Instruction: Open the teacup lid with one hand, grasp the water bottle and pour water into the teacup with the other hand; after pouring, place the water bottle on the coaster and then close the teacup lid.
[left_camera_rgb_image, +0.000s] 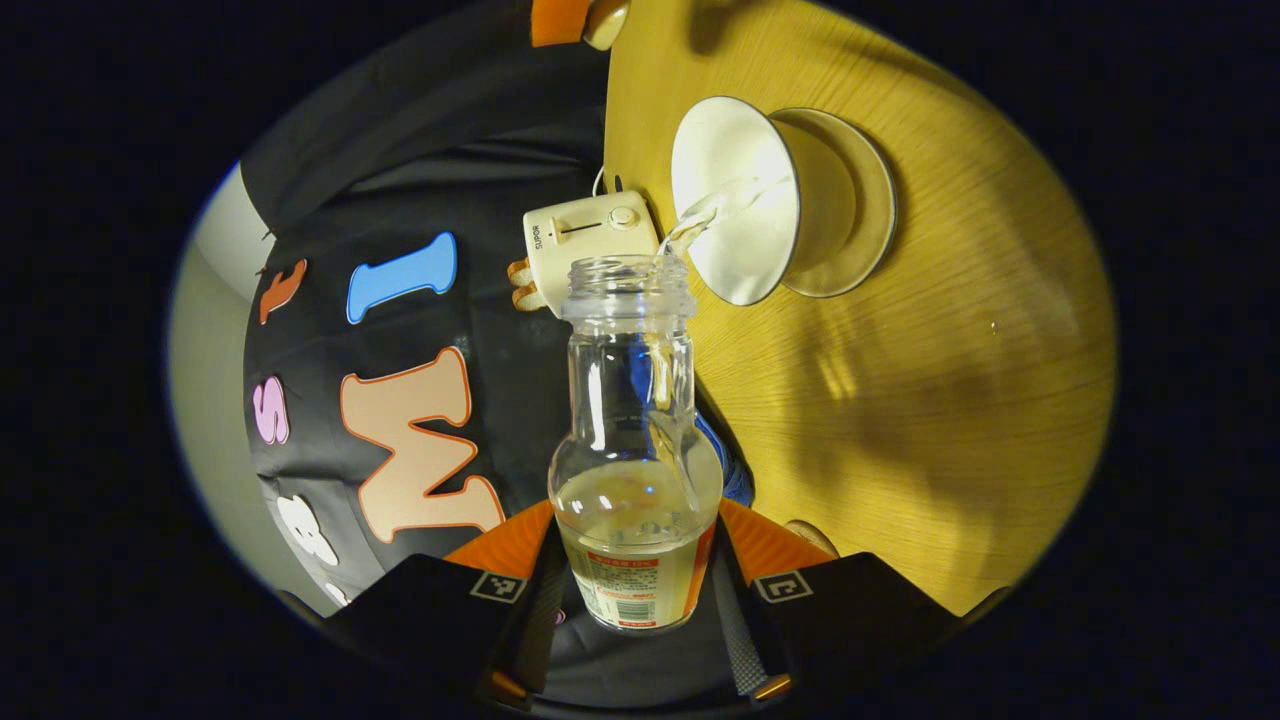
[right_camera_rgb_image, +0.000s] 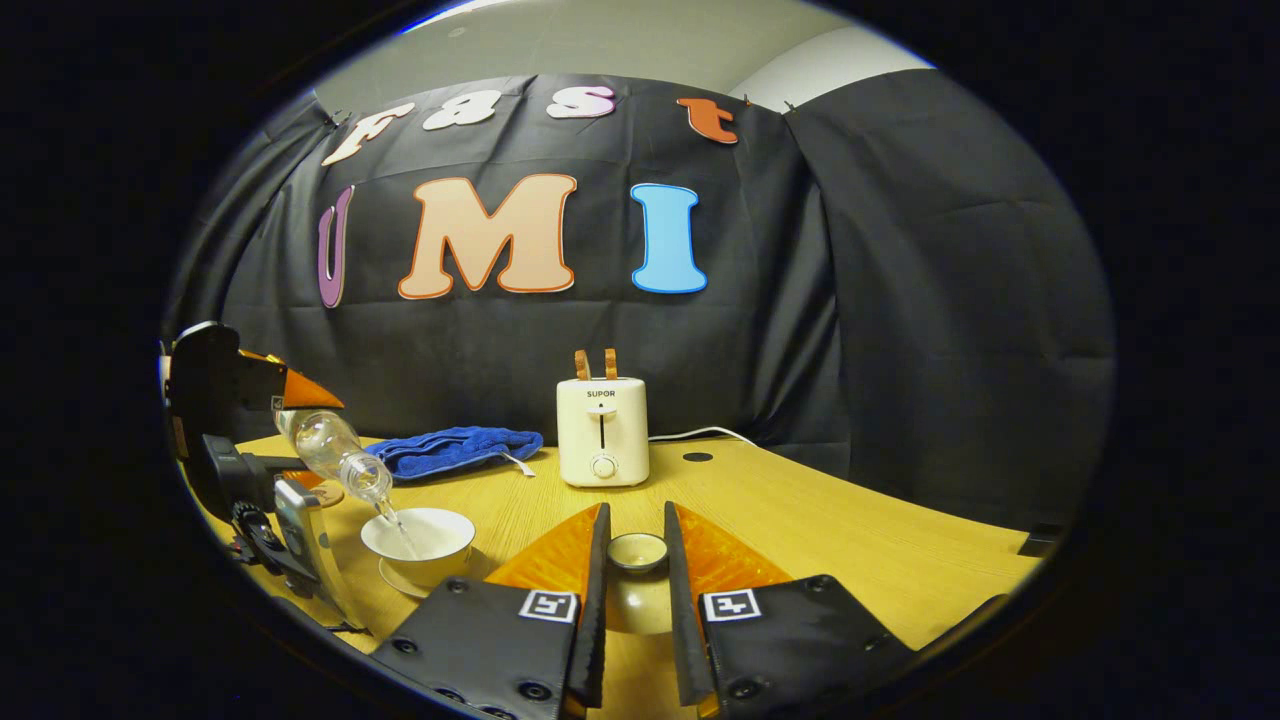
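- In the left gripper view, the left gripper (left_camera_rgb_image: 636, 585) squeezes the water bottle (left_camera_rgb_image: 634, 470) at its wide end, low in the middle.
- The bottle's long way runs up the frame. Its open mouth points at the teacup (left_camera_rgb_image: 745, 200), upper middle, on its saucer (left_camera_rgb_image: 860, 215).
- Water runs from mouth to cup.
- In the right gripper view, the right gripper (right_camera_rgb_image: 635, 560) pinches the teacup lid (right_camera_rgb_image: 637, 553), bottom middle, above the table (right_camera_rgb_image: 850, 540).
- A toaster (right_camera_rgb_image: 602, 432) stands behind.

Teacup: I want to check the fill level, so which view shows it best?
Left gripper view: the teacup is close, its inside open to the camera, water streaming in from the bottle. Right gripper view shows the teacup small, from the side.
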